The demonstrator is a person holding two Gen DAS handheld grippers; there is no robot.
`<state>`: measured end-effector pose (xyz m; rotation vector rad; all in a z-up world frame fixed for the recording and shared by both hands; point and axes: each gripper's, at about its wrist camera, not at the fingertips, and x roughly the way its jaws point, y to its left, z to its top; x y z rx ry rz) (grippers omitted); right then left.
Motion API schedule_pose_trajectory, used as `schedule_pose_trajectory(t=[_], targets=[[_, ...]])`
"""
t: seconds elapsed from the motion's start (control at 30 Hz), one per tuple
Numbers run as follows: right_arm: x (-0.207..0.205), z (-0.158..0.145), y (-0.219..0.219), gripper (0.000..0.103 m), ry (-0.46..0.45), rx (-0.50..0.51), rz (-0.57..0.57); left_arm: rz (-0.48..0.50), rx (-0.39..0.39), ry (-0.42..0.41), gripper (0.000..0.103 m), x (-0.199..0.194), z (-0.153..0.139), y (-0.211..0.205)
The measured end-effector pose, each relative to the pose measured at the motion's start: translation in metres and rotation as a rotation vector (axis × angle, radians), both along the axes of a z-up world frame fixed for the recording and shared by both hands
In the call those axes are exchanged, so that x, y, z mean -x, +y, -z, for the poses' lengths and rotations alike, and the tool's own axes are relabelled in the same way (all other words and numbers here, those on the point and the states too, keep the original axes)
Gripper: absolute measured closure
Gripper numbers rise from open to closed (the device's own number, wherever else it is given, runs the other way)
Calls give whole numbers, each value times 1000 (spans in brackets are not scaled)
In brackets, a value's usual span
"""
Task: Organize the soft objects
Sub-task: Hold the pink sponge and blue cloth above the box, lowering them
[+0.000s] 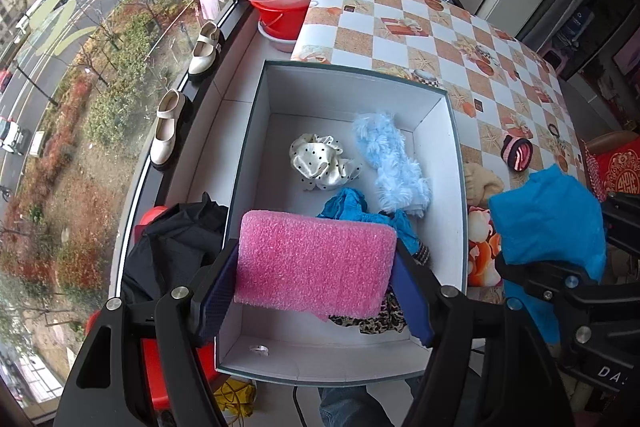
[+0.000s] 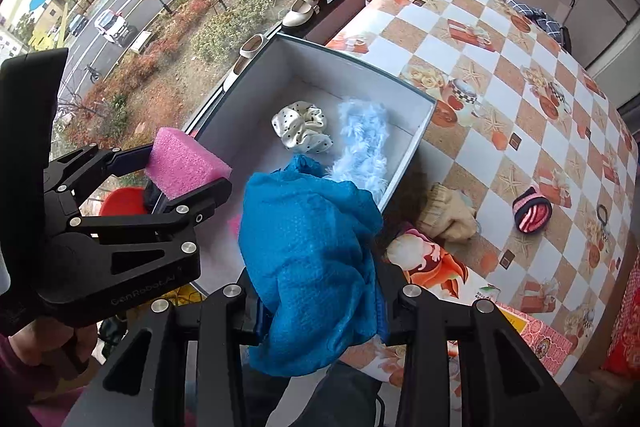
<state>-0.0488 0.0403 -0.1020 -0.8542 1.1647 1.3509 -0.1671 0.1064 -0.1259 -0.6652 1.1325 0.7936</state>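
Left wrist view: the left tool (image 1: 316,263) is clamped on a pink foam block (image 1: 314,265), its blue pads pressing both ends, held over the near end of an open white box (image 1: 454,163); inside the box lie a polka-dot cream scrunchie (image 1: 320,163) near the centre, a fluffy light-blue cloth (image 1: 390,163) at its 3 o'clock, a teal fabric (image 1: 348,205) at its 6 o'clock and a leopard-print piece (image 1: 380,321) under the block; at 3 o'clock of the box, the right tool (image 1: 532,267) carries a blue bubble-textured cloth (image 1: 548,219); on the checked desk (image 1: 424,23) sit a cream knit item (image 1: 482,185) and a pink-and-black striped roll (image 1: 517,151).

Right wrist view: the right tool (image 2: 320,311) grips the blue bubble-textured cloth (image 2: 312,259), bunched over the box (image 2: 408,155)'s near corner; at 9 o'clock the left tool (image 2: 186,169) pinches the pink foam block (image 2: 184,169); the scrunchie (image 2: 302,131) and fluffy light-blue cloth (image 2: 364,143) rest in the box; the cream knit item (image 2: 448,213) and striped roll (image 2: 532,209) lie on the desk (image 2: 520,67) at 3 o'clock.
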Motion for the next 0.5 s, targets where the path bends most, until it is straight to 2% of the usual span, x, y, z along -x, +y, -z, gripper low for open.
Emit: schedule_pose_trajectory(t=[0.5], targets=[[23, 12, 17, 63, -10, 41, -81, -59, 51, 33, 28, 25, 22, 0]])
